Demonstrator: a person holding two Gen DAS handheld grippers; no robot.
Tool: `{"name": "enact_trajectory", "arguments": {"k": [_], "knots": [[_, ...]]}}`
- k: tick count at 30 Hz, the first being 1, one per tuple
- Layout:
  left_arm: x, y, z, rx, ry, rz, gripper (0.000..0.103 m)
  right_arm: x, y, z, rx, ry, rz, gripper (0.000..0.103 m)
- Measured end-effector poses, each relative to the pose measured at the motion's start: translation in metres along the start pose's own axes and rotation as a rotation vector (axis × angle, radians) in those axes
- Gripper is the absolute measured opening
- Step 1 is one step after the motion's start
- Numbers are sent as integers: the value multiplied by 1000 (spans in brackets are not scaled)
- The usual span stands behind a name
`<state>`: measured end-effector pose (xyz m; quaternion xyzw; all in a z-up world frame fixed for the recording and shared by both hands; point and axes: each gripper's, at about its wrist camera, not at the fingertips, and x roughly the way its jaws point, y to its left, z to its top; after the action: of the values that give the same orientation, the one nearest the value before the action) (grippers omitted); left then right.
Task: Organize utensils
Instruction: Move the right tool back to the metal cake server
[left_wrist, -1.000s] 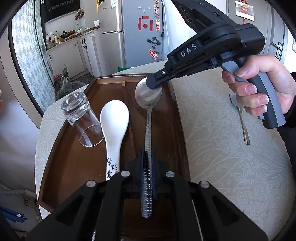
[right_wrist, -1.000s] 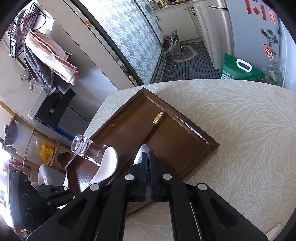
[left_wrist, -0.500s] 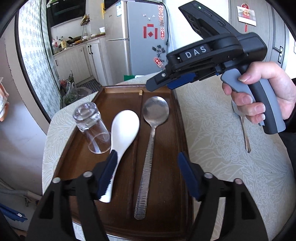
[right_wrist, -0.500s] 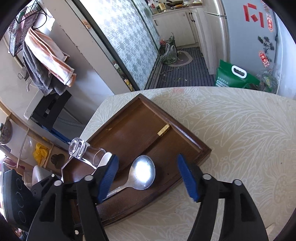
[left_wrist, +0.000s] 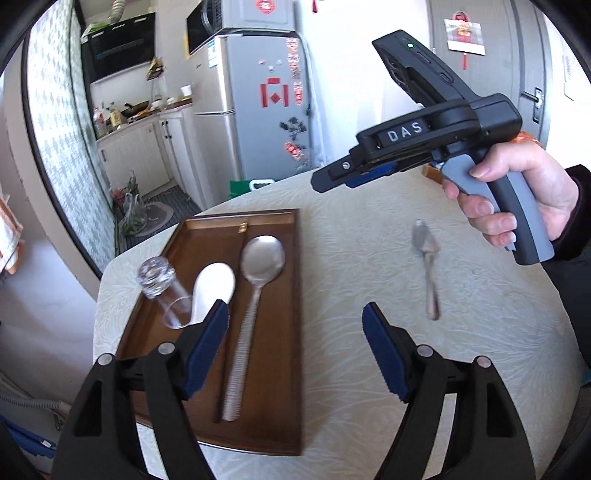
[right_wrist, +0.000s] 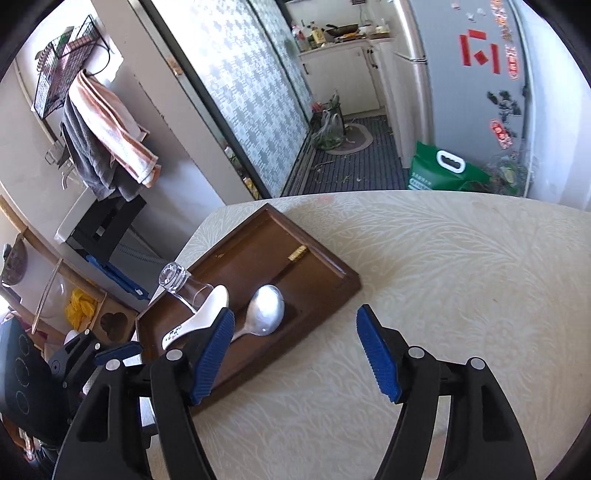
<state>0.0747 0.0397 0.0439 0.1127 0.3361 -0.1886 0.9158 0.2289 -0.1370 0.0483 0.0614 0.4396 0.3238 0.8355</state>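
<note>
The fingers of both grippers stand wide apart with nothing between them. The left gripper (left_wrist: 295, 347) hangs over the near right edge of the tray, and the right gripper (right_wrist: 293, 354) hovers above the bare surface just right of it. Both pairs have just been opening, and neither presses on anything.

The large metal spoon (left_wrist: 255, 295) lies in the wooden tray (left_wrist: 284, 369), bowl at the far end and ribbed handle pointing near, parallel to the long side. That looks like a deliberate lineup with the white ceramic spoon (left_wrist: 216, 291) just left of it, which points the same way. Left again, a clear glass (left_wrist: 162, 291) lies tipped over, its rim close to or touching the white spoon's bowl; which it is cannot be told.

A small metal spoon (left_wrist: 428, 266) remains outside the tray, well to the right on the patterned surface (left_wrist: 369, 258), below the person's hand (left_wrist: 524, 195) that grips the right tool. It seems the likely next piece to collect, which would explain why both pairs of fingers stand wide and clear of the tray.
</note>
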Motion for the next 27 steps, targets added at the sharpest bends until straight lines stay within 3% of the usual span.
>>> {"name": "enact_trajectory", "arguments": {"k": [9, 15, 21, 27], "knots": [[23, -75, 3, 127, 32, -106, 78, -52, -42, -32, 61, -43, -37, 70], [47, -110, 1, 147, 49, -175, 78, -67, -77, -60, 132, -28, -20, 70], [82, -125, 5, 118, 89, -232, 78, -69, -104, -94, 223, 2, 13, 70], [99, -132, 7, 123, 119, -236, 77, -64, -112, -112, 256, 28, 40, 70]]}}
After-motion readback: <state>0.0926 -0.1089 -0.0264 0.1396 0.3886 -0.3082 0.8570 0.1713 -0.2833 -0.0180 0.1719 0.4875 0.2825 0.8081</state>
